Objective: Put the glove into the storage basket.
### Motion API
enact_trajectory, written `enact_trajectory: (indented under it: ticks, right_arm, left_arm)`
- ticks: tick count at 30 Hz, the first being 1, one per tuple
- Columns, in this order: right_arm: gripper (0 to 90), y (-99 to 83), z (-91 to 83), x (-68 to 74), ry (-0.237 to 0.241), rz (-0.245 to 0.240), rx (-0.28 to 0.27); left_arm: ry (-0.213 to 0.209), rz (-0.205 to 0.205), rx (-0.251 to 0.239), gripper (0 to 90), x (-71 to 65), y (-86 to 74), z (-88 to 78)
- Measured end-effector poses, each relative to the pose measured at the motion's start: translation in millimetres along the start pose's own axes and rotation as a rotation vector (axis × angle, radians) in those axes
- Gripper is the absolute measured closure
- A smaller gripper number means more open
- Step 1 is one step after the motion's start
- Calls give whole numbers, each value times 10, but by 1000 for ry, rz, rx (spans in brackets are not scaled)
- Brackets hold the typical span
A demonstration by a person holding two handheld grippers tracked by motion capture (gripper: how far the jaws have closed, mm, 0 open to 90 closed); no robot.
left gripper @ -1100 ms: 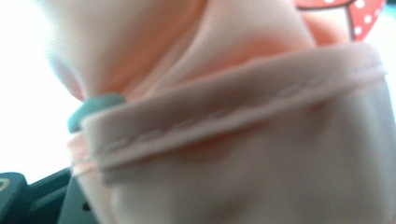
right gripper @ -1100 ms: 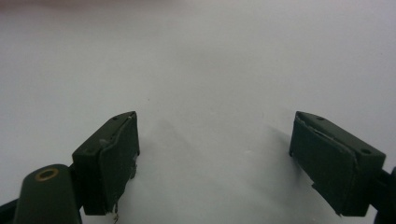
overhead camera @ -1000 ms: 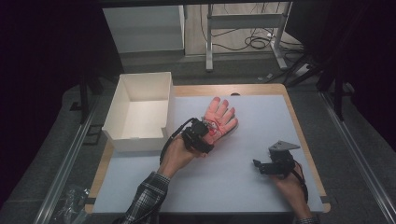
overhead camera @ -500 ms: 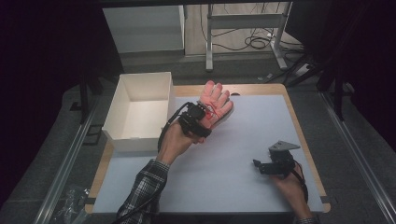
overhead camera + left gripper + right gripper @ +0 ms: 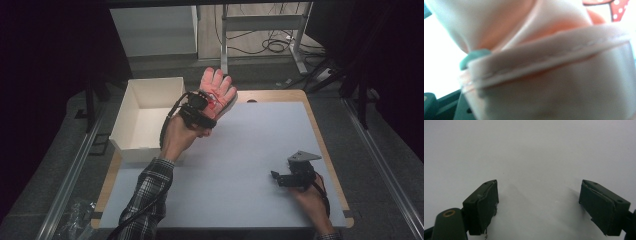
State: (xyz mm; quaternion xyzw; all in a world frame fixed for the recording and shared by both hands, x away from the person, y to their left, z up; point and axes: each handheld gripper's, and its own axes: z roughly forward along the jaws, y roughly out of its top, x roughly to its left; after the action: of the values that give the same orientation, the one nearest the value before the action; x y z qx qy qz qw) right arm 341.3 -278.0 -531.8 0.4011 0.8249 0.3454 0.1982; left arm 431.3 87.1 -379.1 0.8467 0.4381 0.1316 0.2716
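Wooden table with pale grey mat, open white box at its left edge

glove: smooth stitched cloth | box: matt white card

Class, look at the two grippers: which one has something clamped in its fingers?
The left gripper, raised beside the white box, is shut on the pink glove. The right gripper rests open on the table, holding nothing.

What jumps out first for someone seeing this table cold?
A pink glove stands out, held up off the grey table by the left hand-held gripper, clamped on its cuff, just right of an open white box. Near the table's right front, the right hand-held gripper rests open with nothing between its jaws.
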Motion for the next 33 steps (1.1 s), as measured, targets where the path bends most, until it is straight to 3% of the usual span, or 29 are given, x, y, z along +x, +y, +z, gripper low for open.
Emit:
enact_trajectory:
  ticks: [10, 17, 26, 33]
  right_arm:
    - [161, 0, 0, 1, 0, 0, 0]
    - [161, 0, 1, 0, -1, -2, -1]
    - [161, 0, 1, 1, -1, -1, -1]
    - [161, 0, 0, 1, -2, 0, -1]
  left_arm:
    - [63, -97, -37, 388, 368, -60, -287]
    - [117, -175, -48, 383, 706, -197, -420]
    - [184, -276, -34, 377, 1055, -445, -435]
    - [198, -324, -20, 374, 1239, -609, -308]
